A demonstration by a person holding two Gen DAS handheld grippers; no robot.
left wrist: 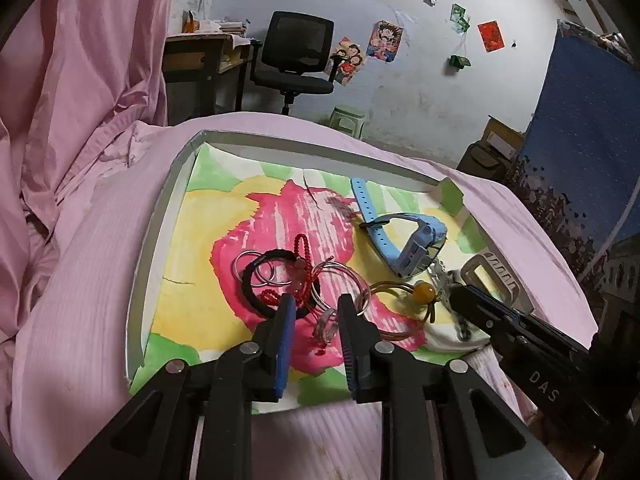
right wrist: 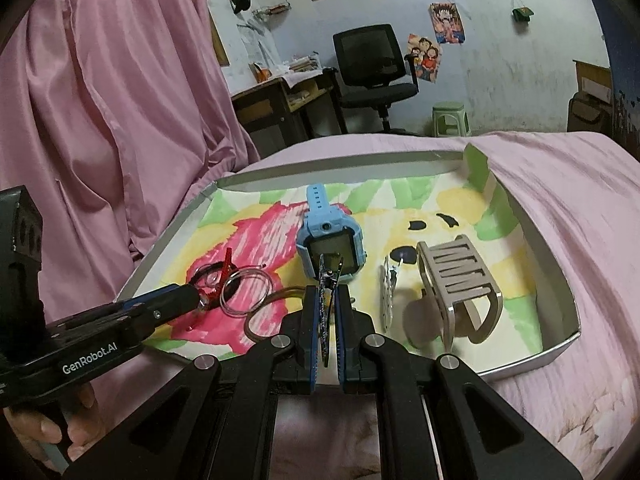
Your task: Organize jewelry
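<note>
Left hand-held gripper (left wrist: pixel 313 312): fingers apart, tips low over the clear rings and a small clear clip on the tray lining; nothing clamped between them.
Right hand-held gripper (right wrist: pixel 329 320): fingers drawn together on a flat, dark patterned hair clip (right wrist: pixel 326 304), held on edge just above the near part of the tray.
Tray (left wrist: pixel 160 216): shallow white box with a floral paper lining, lying on the pink bed cover (left wrist: pixel 80 280).
Near-left jewelry: black hair tie (left wrist: pixel 256 280), two clear bangles (left wrist: pixel 344 280) and a red beaded string (left wrist: pixel 302 246), overlapping one another on the pink flower print.
Near-centre jewelry: thin amber hoop with an amber bead (left wrist: pixel 424 292), just right of the clear bangles.
Near-right item: beige slotted hair claw (right wrist: pixel 460 280), standing on the lining, beside a silvery perforated clip (right wrist: pixel 386 288).
Middle item: blue smartwatch (right wrist: pixel 330 240), screen toward the right-wrist camera, strap stretching toward the tray's far wall.
Background: black office chair (left wrist: pixel 298 60), cluttered desk (left wrist: pixel 200 60), green stool (right wrist: pixel 450 118), and a wall with posters.
</note>
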